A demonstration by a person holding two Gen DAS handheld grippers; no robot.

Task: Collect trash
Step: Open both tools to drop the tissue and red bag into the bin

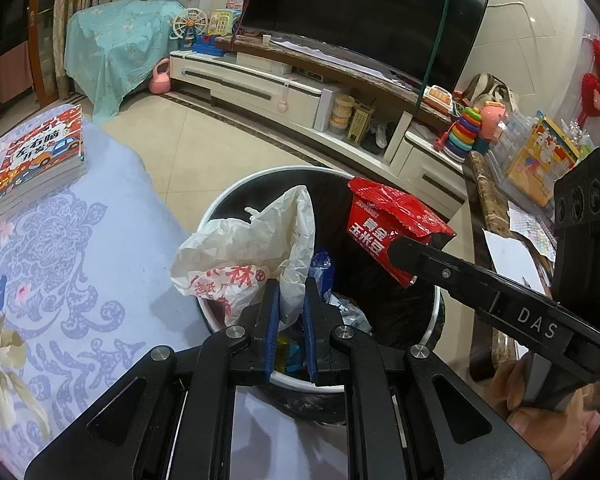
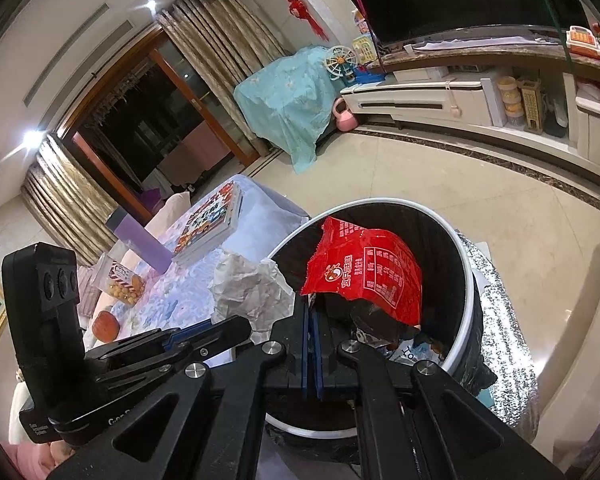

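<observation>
1. Over the white-rimmed trash bin (image 1: 236, 192), my left gripper (image 1: 291, 300) has its blue pads nearly together, pinching a white plastic bag (image 1: 244, 248).
2. My right gripper (image 2: 312, 320) is clamped tight on a red snack wrapper (image 2: 364, 272), held above the bin's black liner.

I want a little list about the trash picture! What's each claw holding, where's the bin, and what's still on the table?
left claw: pinching a white plastic bag over the bin
right claw: shut on a red snack wrapper above the bin
trash bin: round, white rim, black liner, some trash already inside
table: flowery blue cloth, beside the bin
on the table: stack of books, purple bottle, snack jar
</observation>
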